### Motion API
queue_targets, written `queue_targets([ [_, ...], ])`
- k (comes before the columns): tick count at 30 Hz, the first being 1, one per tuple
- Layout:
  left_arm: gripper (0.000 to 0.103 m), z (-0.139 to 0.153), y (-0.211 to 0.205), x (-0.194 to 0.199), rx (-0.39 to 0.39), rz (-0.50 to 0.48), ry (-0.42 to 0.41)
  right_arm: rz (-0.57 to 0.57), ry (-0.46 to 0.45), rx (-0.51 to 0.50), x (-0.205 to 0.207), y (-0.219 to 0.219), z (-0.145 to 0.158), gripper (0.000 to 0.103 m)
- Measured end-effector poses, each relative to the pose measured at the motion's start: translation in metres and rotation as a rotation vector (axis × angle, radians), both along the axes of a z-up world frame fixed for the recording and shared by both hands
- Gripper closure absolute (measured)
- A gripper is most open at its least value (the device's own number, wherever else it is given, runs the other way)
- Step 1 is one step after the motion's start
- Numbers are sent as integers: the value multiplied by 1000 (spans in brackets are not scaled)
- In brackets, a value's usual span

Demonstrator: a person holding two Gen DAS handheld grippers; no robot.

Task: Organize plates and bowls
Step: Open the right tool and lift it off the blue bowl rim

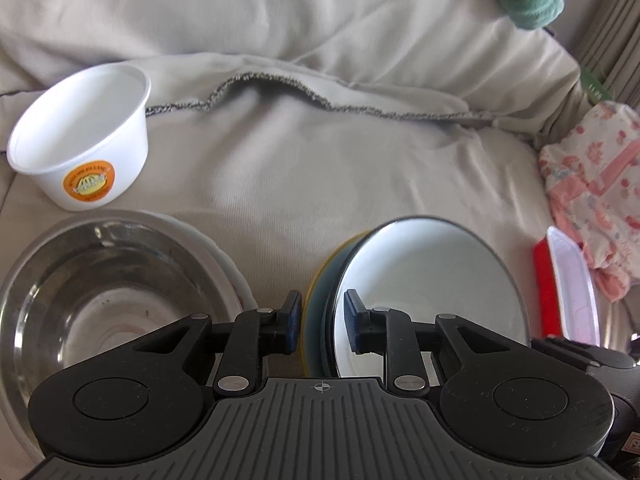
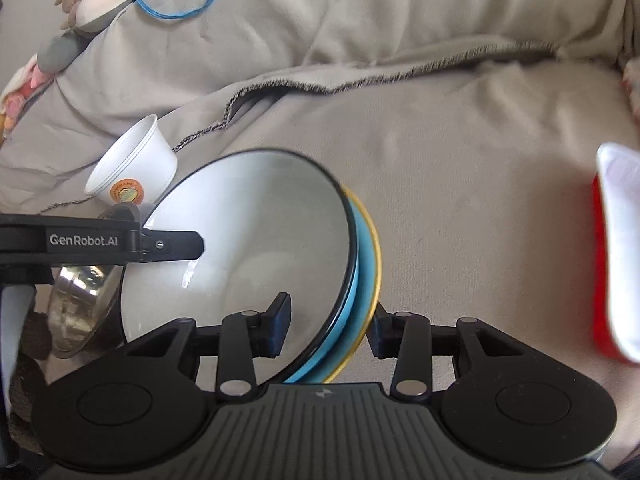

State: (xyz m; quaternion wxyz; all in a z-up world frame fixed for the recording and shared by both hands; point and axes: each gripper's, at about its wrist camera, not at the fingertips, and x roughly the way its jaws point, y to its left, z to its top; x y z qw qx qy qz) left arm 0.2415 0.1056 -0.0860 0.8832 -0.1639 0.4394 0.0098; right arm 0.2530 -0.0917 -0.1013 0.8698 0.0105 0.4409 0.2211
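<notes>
At the bottom centre of both views, my right tongs [image 2: 329, 330] and left tongs [image 1: 322, 323] clench the rim of the stacked plates [image 2: 248, 240], with the steel bowl [image 1: 100, 292] lower left and the white tub [image 1: 86, 136] beyond, on the beige sofa cover [image 1: 360, 160].

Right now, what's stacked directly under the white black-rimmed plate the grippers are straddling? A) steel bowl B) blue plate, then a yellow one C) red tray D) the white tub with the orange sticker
B: in the right wrist view a blue plate edge shows right under the white plate, with a yellow plate rim beneath; the steel bowl sits apart, beside the stack.
</notes>
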Motion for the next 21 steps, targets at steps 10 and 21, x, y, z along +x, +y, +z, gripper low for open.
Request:
queue_targets([
  [10, 76, 36, 93, -6, -326, 4, -180, 33, -207, -269, 8, 46, 74, 46],
  [21, 76, 6, 266, -51, -336, 593, -221, 85, -40, -234, 69, 191, 86, 31],
])
